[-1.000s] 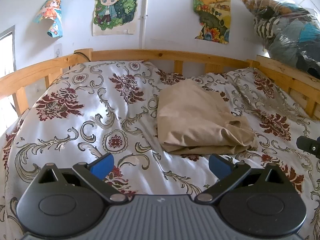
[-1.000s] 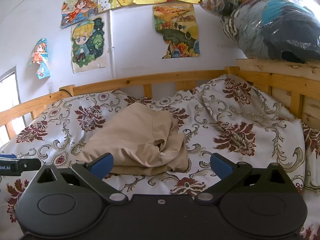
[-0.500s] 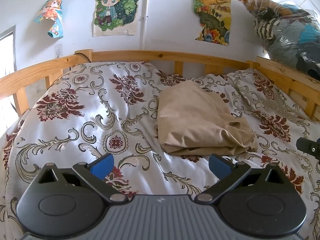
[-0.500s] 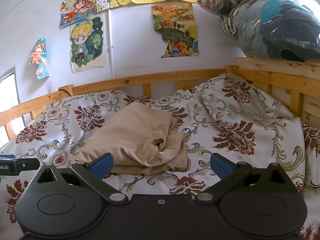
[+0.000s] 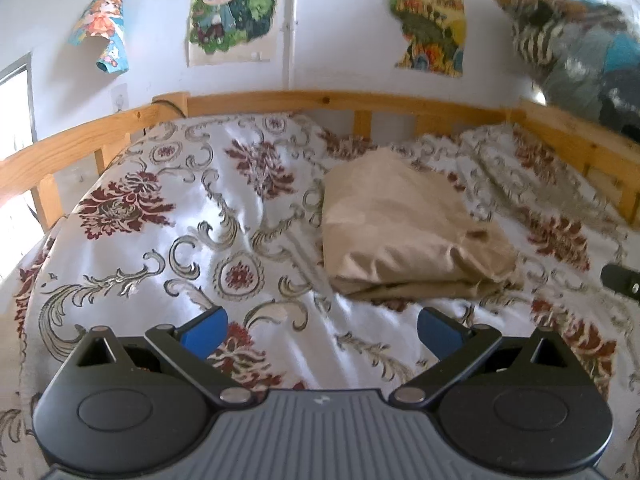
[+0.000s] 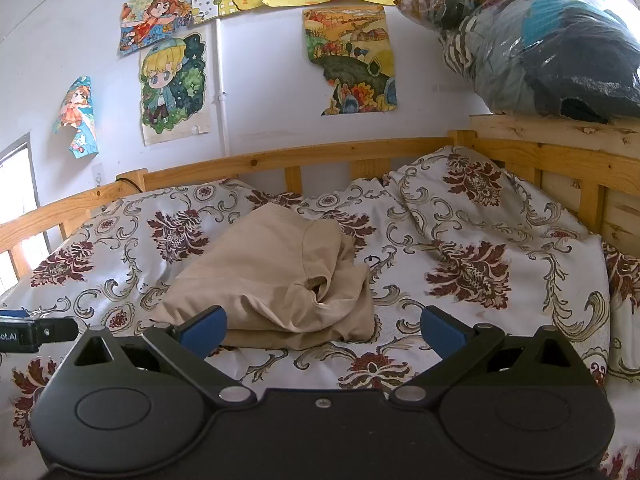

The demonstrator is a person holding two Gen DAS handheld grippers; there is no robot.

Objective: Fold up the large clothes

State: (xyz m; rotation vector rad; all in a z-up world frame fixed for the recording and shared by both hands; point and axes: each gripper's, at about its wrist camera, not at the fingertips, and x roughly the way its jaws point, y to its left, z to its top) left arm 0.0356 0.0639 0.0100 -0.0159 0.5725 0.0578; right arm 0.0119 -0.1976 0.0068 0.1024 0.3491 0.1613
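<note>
From my left wrist camera, my left gripper (image 5: 322, 330) hangs with its blue pads spread wide apart and nothing between them, low over the floral bedspread (image 5: 168, 240). The tan garment (image 5: 404, 232) lies ahead and to the right of it, already gathered into a thick, layered bundle near the middle of the bed, its stacked edges facing me. Compared with a second ago this view has drawn a little nearer and tilted slightly, so the bundle sits larger and lower in the picture, and the blur at the upper right suggests I am moving; the cloth itself has not shifted. At the far right edge the dark tip of my other tool (image 5: 620, 286) shows, clear of the fabric. From my right wrist camera, my right gripper (image 6: 324, 330) is likewise spread open and empty, and the garment (image 6: 272, 276) lies just beyond its left pad, with a puckered opening and loose folds on its right side. This view is almost as it was half a second ago, only a touch closer. I judge the fold is largely done, though the lumpy right side may still want tidying, and neither tool is touching it yet.
</note>
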